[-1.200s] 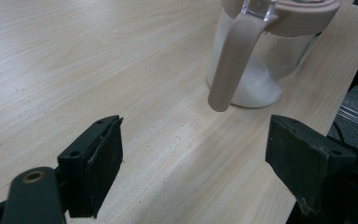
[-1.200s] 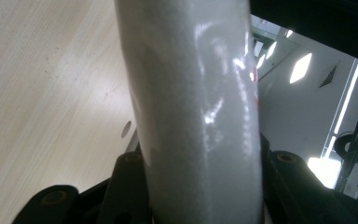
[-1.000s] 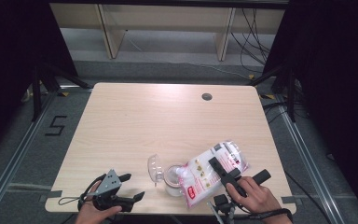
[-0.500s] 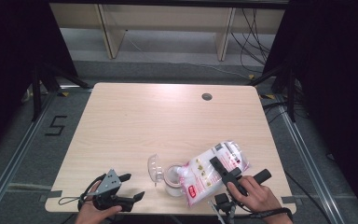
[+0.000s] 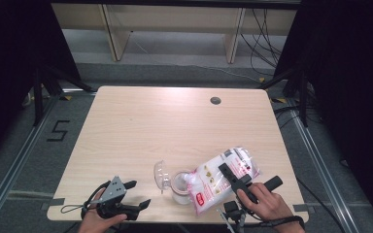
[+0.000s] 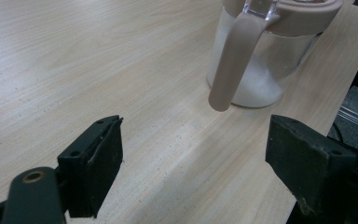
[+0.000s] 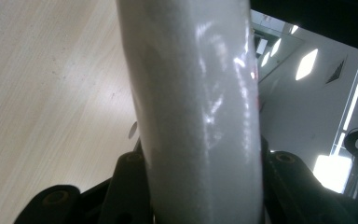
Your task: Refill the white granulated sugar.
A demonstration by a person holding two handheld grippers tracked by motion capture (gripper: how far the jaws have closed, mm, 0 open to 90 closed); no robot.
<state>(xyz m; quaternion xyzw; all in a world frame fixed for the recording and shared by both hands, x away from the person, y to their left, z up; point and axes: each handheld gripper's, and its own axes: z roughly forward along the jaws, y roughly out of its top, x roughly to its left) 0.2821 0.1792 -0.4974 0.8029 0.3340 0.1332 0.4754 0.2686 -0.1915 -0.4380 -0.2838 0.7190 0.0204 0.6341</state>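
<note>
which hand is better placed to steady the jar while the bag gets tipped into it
Left. The left tongs stand open and empty, facing the jar and its handle. The right tongs are shut on the bag of white powder, held over the jar's open mouth.

both claws are black; the left claw [image 5: 137, 194] carries a grey three-cornered plate and a thin black cable, its pads [image 6: 98, 163] blocky with small screw holes.

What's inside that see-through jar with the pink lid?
The jar holds white powder or grains, piled in its lower part. From above, the tilted bag held by the right gripper covers part of its mouth, so any pouring is hidden.
</note>
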